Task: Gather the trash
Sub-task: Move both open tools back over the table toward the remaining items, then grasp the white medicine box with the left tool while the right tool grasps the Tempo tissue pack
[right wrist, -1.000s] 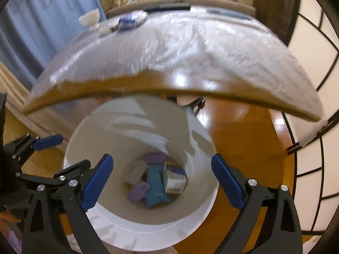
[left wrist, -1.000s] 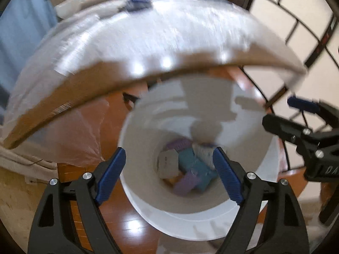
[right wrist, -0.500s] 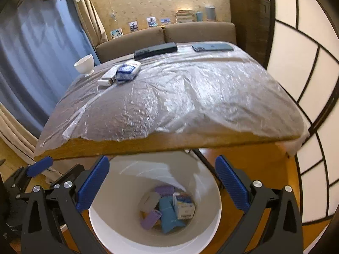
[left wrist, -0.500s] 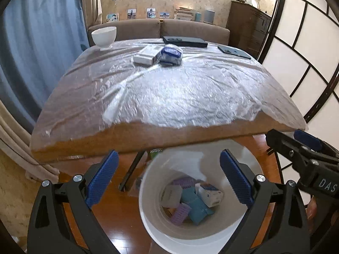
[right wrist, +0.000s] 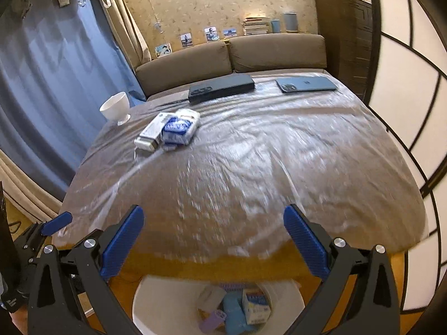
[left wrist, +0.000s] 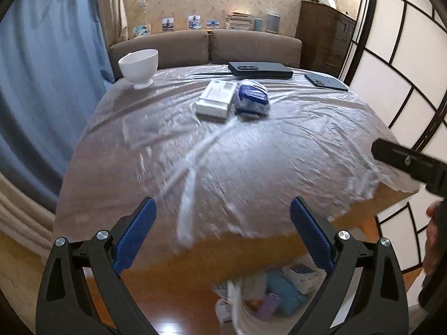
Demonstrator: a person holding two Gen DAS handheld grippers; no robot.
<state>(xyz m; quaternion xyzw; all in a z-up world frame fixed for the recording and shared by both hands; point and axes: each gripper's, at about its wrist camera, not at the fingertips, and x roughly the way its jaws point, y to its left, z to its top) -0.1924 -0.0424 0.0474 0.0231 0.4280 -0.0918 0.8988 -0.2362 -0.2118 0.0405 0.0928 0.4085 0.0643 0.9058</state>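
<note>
While both hand-held grippers (left wrist: pixel 220 234) (right wrist: pixel 213 240) gape empty, the white box (left wrist: pixel 215 98) lies lengthwise toward the sofa (left wrist: pixel 205 46).

Table (right wrist: pixel 212 262): wood, covered by crinkled glossy clear plastic sheet (right wrist: pixel 251 173). Bowl (left wrist: pixel 138 67) at the table's far corner: smooth glazed white ceramic. Bin (right wrist: pixel 156 307) below the table's near edge: smooth white plastic. Floor (left wrist: pixel 167 310) under it: polished wood.

Both hand-held grippers — left (left wrist: pixel 220 234), right (right wrist: pixel 213 240) — wide apart, empty

left gripper (left wrist: pixel 220 234) agape (empty), plastic-covered table (left wrist: pixel 251 150)
</note>
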